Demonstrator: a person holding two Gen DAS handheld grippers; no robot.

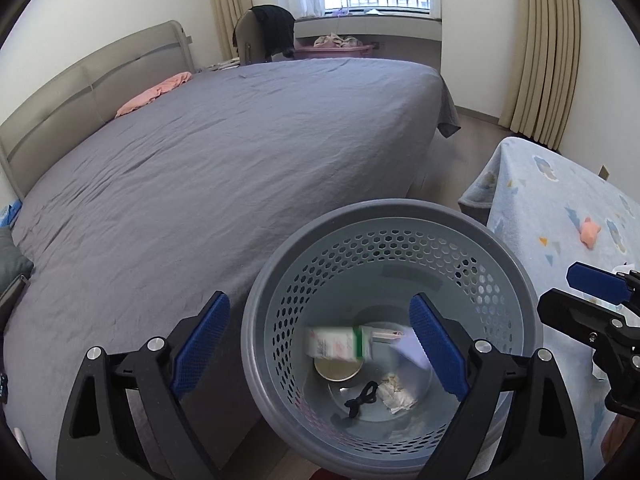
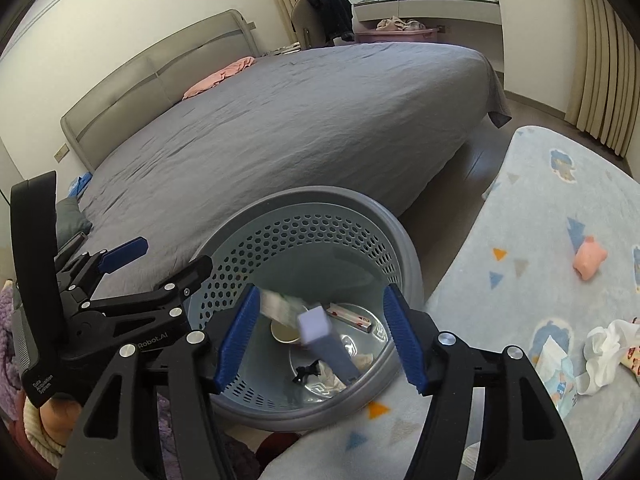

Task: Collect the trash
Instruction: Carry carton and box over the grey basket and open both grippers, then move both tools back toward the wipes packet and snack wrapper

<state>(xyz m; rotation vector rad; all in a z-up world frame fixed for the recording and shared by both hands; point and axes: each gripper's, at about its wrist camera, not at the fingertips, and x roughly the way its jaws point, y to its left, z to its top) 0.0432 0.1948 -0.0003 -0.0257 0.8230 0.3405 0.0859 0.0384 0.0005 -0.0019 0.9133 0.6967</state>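
Observation:
A grey perforated waste basket stands between the bed and a blanket-covered surface. My left gripper hangs open over it, its pads apart and touching nothing. Below it a blurred white-and-green carton is loose inside the basket. My right gripper is open above the same basket. A blurred lavender box is between its pads and clear of both. On the basket floor lie a round lid, a black string and crumpled paper. Each gripper shows in the other's view, the right gripper and the left gripper.
A wide bed with a grey sheet fills the left and middle. On the right a light blue blanket carries a pink toy, white crumpled material and a printed packet. Curtains and a window are at the back.

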